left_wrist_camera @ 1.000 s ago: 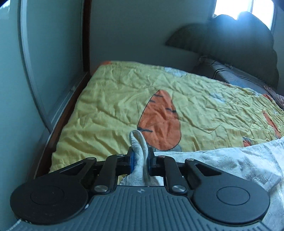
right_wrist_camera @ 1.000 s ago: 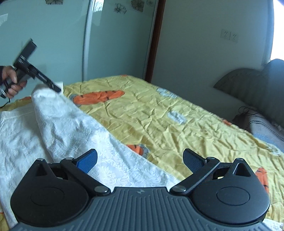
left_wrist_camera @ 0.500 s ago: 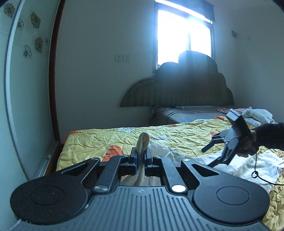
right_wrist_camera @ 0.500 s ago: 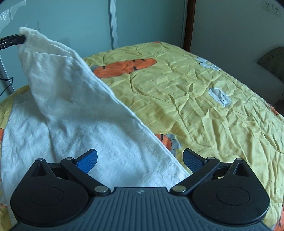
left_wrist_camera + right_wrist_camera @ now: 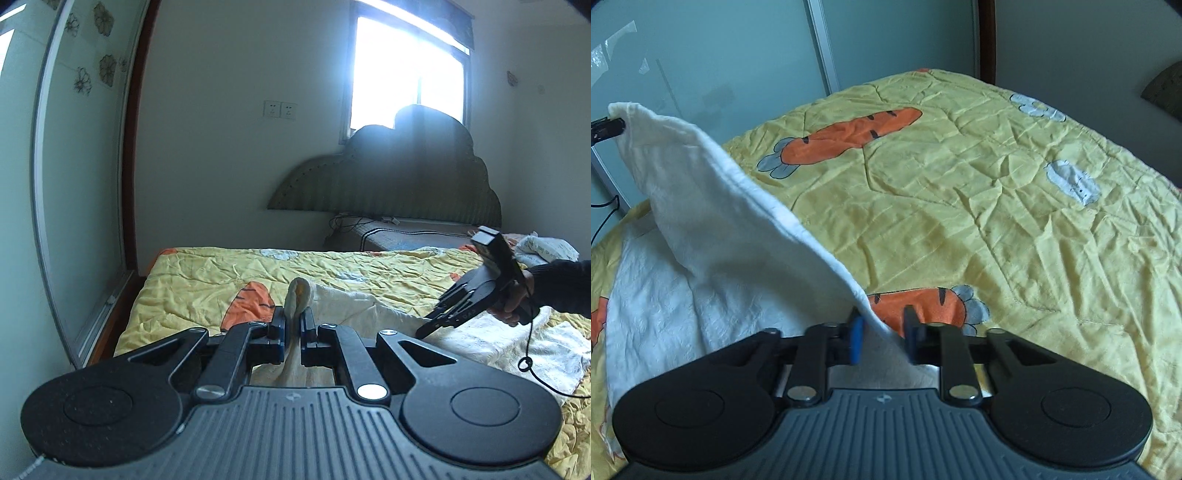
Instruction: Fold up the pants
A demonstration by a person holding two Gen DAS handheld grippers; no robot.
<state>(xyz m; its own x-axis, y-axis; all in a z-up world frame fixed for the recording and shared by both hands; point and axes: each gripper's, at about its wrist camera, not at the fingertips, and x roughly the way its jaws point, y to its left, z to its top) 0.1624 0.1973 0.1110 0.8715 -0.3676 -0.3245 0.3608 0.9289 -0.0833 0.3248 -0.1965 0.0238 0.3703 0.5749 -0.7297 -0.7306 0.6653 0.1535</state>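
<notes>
L gripper (image 5: 292,326) jaws clamped on white crinkly pants (image 5: 713,206); R gripper (image 5: 881,332) jaws part-closed astride hem, contact unclear. Wrinkled yellow quilt (image 5: 997,206).

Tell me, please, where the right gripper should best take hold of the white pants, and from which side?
Grip the raised side edge of the white pants, at its low end near the right gripper. Come in from the near end, one finger on each side of the edge. The left gripper holds the far corner up, so this edge stands off the yellow quilt.
</notes>
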